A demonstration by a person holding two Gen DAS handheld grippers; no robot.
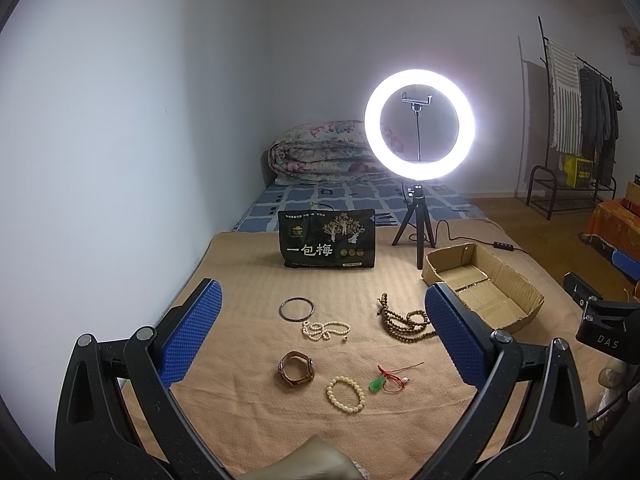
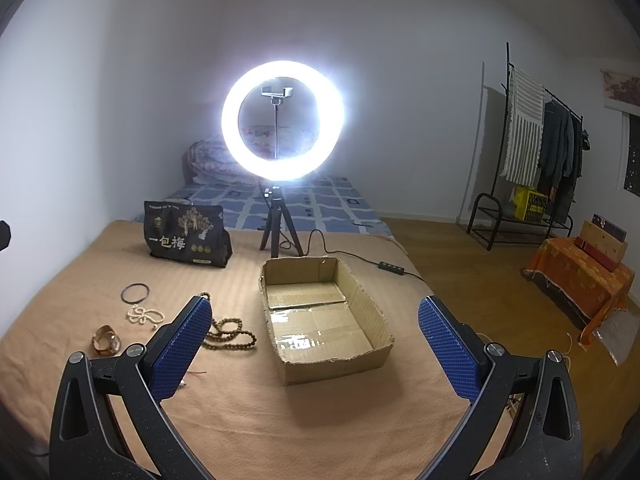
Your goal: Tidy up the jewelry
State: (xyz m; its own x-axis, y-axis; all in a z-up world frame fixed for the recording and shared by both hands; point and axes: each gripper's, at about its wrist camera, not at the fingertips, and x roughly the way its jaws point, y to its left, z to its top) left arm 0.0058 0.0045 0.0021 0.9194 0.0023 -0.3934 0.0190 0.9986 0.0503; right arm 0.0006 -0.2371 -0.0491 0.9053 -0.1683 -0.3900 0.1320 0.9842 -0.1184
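Note:
Jewelry lies loose on a tan blanket (image 1: 248, 288): a dark bangle (image 1: 296, 309), a white pearl necklace (image 1: 325, 329), a brown wooden bead strand (image 1: 402, 320), a brown leather watch (image 1: 296, 369), a cream bead bracelet (image 1: 345, 394), and a green pendant on red cord (image 1: 390, 378). An open cardboard box (image 2: 326, 316) sits to their right, with nothing in it. My left gripper (image 1: 322, 336) is open above the jewelry. My right gripper (image 2: 316, 344) is open above the box's near end. The bangle (image 2: 135, 293), pearls (image 2: 144, 315), watch (image 2: 106, 341) and wooden beads (image 2: 230, 332) show left of it.
A black snack bag (image 1: 327, 239) stands behind the jewelry. A lit ring light on a tripod (image 1: 419, 130) stands behind the box, its cable (image 2: 360, 258) trailing right. A folded quilt (image 1: 320, 152) lies at the back. The bed edge drops to a wooden floor (image 2: 480, 280) on the right.

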